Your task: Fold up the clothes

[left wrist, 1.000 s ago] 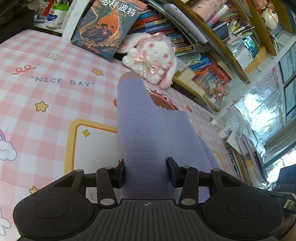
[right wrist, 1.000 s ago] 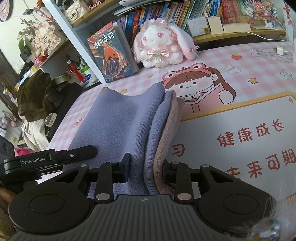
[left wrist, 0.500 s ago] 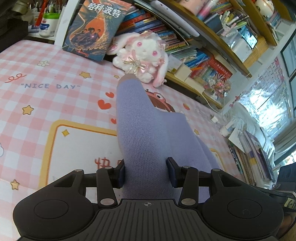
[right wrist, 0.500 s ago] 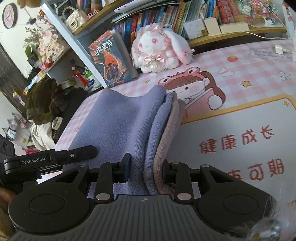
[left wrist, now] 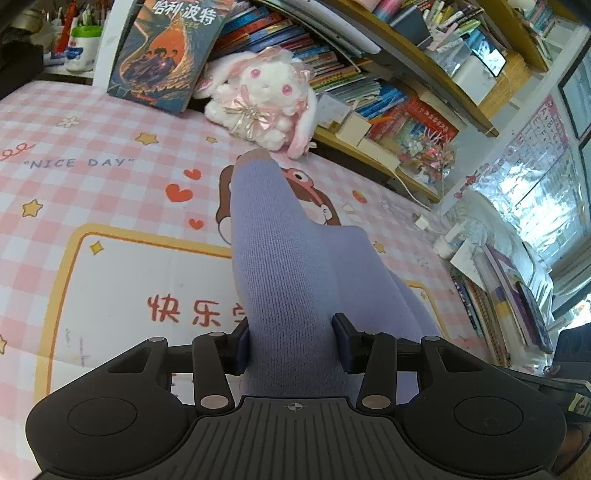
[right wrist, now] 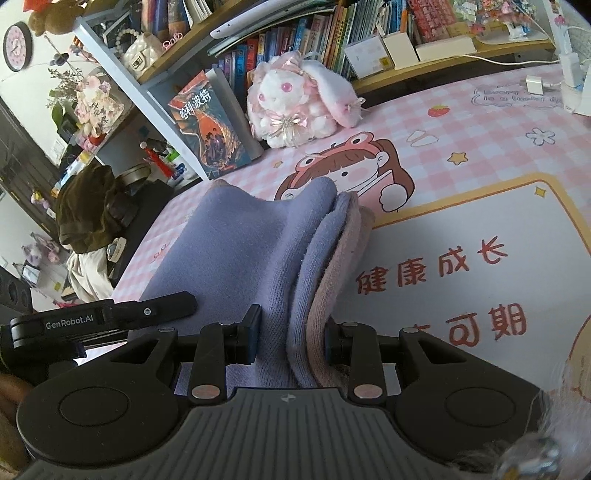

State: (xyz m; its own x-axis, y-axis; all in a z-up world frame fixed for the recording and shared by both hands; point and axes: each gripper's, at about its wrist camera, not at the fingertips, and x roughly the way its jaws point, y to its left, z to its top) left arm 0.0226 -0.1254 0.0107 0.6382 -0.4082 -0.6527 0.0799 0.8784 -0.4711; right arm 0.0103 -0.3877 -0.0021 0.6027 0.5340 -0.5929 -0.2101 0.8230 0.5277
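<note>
Purple garment (left wrist: 291,280) is pinched by both left claw (left wrist: 291,341) and right claw (right wrist: 291,341), raised above the desk mat (left wrist: 110,280).

Background clutter, pink checked mat on surface
White plush bunny (left wrist: 266,99) beside upright book (left wrist: 166,55) at bookshelf (right wrist: 332,33); cartoon mat (left wrist: 92,177); wall clock (right wrist: 16,46), charger (right wrist: 535,84).

Left tongs (left wrist: 291,341) grip a lavender knit garment (left wrist: 291,258) above the pink checked mat (left wrist: 92,184).
</note>
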